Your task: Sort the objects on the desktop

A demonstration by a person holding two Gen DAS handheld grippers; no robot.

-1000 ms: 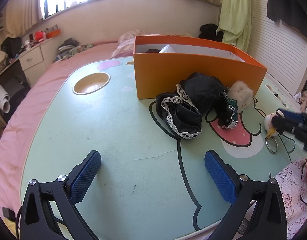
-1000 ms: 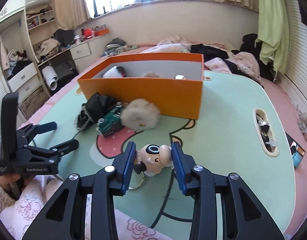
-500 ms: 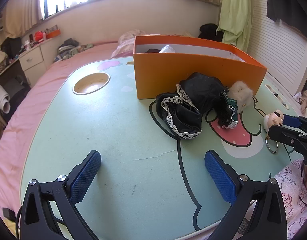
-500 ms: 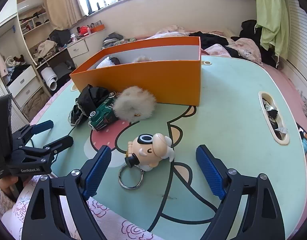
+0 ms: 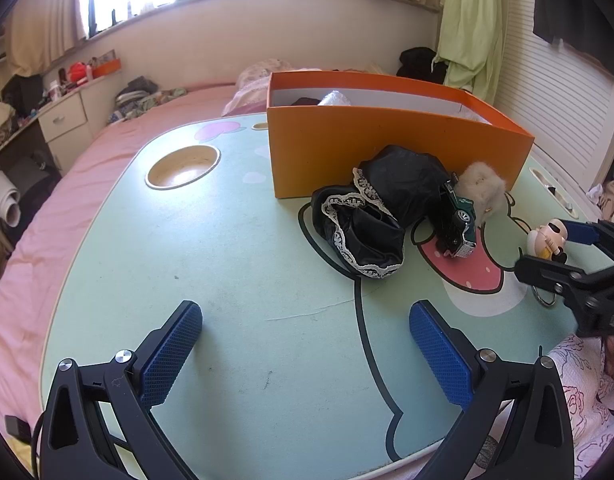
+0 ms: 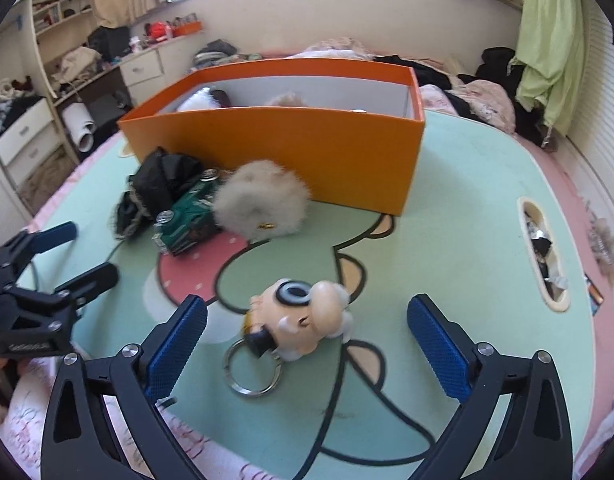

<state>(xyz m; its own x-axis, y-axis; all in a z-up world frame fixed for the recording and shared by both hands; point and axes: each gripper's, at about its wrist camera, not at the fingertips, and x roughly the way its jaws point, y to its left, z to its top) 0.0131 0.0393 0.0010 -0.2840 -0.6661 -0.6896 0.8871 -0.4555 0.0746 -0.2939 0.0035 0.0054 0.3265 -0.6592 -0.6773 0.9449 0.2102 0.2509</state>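
step in hand looks like a pickup of the cream cartoon-head keychain w/ metal ring [image 6: 301, 322], lying on the mint cartoon-print table [image 6: 447, 240] low centre of the right view. right gripper [image 6: 307, 336] jaws are opening wide, straddling the keychain w/o touching it. next move prob needs a re-centred close on the head, then a lift to the orange cardboard box [image 6: 291, 148] upper centre, which already holds a few pale fuzzy bits. left gripper [image 5: 307, 344] gapes wide, holding nothing, bottom of its view.
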